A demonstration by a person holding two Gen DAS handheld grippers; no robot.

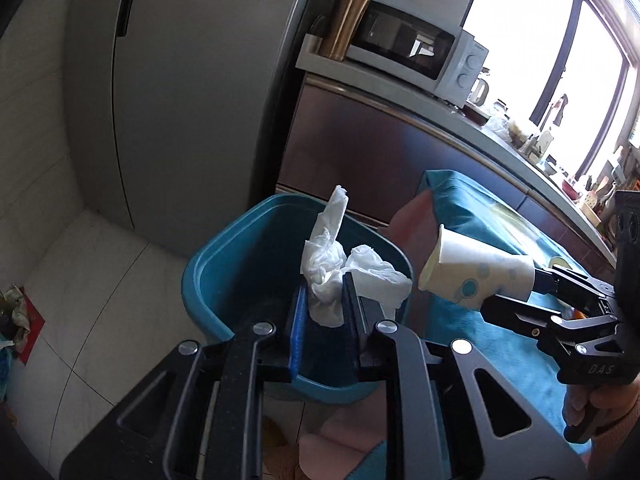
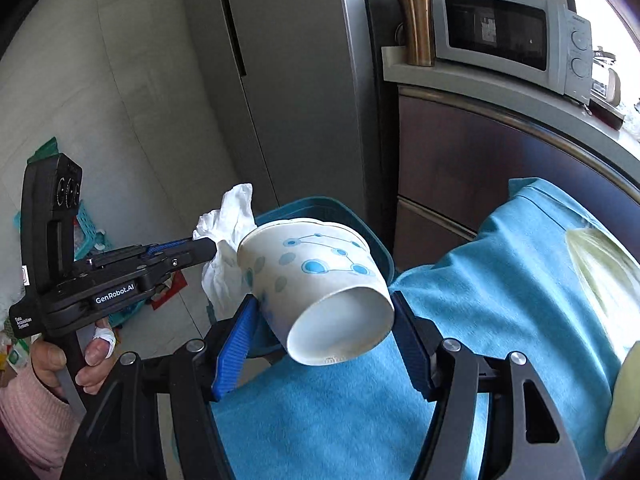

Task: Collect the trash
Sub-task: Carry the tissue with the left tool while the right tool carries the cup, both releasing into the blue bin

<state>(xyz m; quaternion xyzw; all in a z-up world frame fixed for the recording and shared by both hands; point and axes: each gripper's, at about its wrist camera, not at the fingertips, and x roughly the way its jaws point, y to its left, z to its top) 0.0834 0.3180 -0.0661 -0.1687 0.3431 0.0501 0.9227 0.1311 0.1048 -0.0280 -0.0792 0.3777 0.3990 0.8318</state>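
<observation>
My left gripper (image 1: 325, 292) is shut on a crumpled white tissue (image 1: 332, 264) and holds it over the open blue bin (image 1: 208, 276). My right gripper (image 2: 324, 312) is shut on a white paper cup with blue dots (image 2: 316, 276), held on its side with its base toward the camera, just right of the bin's rim (image 2: 376, 244). In the left wrist view the cup (image 1: 472, 276) and right gripper (image 1: 536, 280) hang beside the bin. In the right wrist view the tissue (image 2: 228, 232) and left gripper (image 2: 208, 250) show to the left of the cup.
A table under a blue cloth (image 2: 500, 300) stands right of the bin. Behind are a grey fridge (image 1: 192, 80), a dark cabinet (image 1: 380, 148) with a microwave (image 1: 416, 48) and a gold tumbler (image 1: 346, 24). Clutter lies on the tiled floor at left (image 1: 16, 320).
</observation>
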